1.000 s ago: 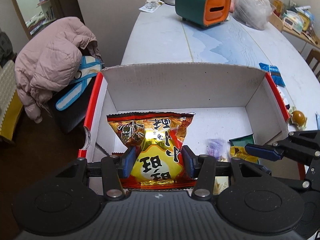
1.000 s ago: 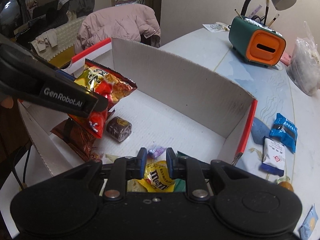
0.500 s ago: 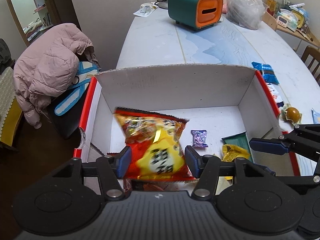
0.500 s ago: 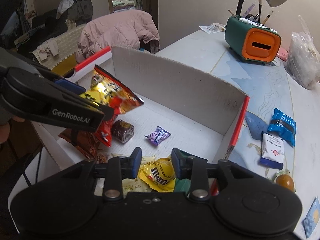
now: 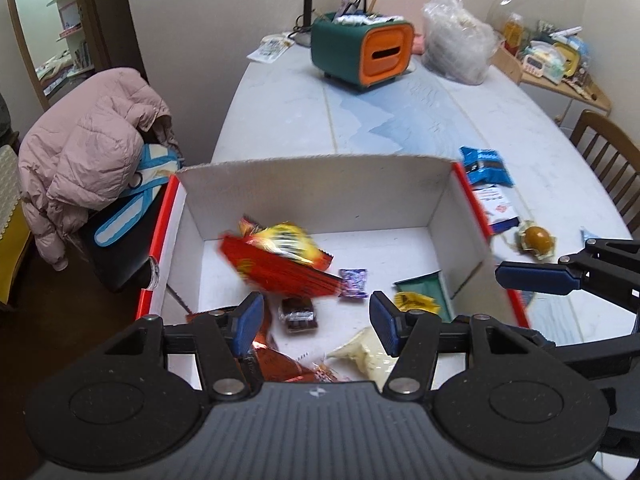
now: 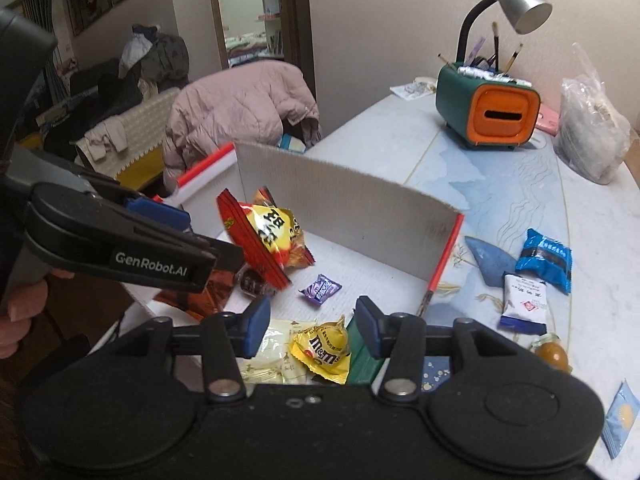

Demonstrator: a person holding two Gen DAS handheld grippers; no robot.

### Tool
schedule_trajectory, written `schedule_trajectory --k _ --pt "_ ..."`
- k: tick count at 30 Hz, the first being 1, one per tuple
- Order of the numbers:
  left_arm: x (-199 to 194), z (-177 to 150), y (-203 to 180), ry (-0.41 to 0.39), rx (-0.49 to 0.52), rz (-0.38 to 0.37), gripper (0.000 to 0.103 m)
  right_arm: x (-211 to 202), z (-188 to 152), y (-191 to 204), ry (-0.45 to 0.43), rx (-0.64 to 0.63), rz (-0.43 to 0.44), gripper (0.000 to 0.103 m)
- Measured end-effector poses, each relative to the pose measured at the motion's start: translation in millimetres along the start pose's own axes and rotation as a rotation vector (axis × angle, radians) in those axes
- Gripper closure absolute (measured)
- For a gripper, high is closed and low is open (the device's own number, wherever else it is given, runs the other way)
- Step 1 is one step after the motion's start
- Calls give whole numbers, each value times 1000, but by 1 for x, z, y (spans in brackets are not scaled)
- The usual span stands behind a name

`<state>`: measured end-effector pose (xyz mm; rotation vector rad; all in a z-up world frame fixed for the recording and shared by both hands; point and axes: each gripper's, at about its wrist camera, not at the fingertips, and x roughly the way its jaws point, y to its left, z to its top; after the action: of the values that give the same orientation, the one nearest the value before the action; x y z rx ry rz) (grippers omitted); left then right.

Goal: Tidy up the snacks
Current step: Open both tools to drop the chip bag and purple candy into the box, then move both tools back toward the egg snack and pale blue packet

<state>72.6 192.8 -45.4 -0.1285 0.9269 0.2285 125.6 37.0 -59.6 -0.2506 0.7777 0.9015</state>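
Left wrist view: your left gripper [image 5: 316, 322] stood spread and empty while the red-and-yellow chip bag [image 5: 278, 258] hung blurred, apparently mid-fall, above the floor of the white box [image 5: 312, 196].

Your right gripper [image 6: 308, 330] was also released, over the M&M's pouch [image 6: 324, 354]. Light, crinkly, air-puffed and likely slippery, the bag would take best by a crimped end seam.

R gripper [image 6: 308, 322] jaws apart, empty, over near edge of cardboard box [image 6: 360, 196]. Below it: yellow M&M's pack [image 6: 324, 350], cream packet [image 6: 276, 354], green packet [image 6: 362, 364]. L gripper [image 6: 160, 232] at left, jaws apart; red/yellow chip bag [image 6: 268, 236] tilted, just off its tips. Purple candy [image 6: 320, 289] on box floor. Blue packet [image 6: 544, 260] on table [image 6: 520, 200], right of box.
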Motion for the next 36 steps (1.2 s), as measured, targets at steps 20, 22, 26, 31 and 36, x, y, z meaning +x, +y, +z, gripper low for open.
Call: schedule_trajectory --k 20,22,26,31,36 --pt "-37 2 -82 -107 49 -163 35 -88 -34 -60 -142 114 -71 22" --pt "-35 3 -92 -108 50 -181 35 -96 -40 -71 -148 128 -86 20" --pt "-30 5 -115 -109 56 -204 31 -111 -54 -95 -156 155 -132 10" --pt "-22 7 -143 -106 47 -230 30 -124 -72 -127 -154 205 -162 4" --pt "-9 12 -170 -91 16 -245 30 -135 -89 -157 -157 225 -190 0"
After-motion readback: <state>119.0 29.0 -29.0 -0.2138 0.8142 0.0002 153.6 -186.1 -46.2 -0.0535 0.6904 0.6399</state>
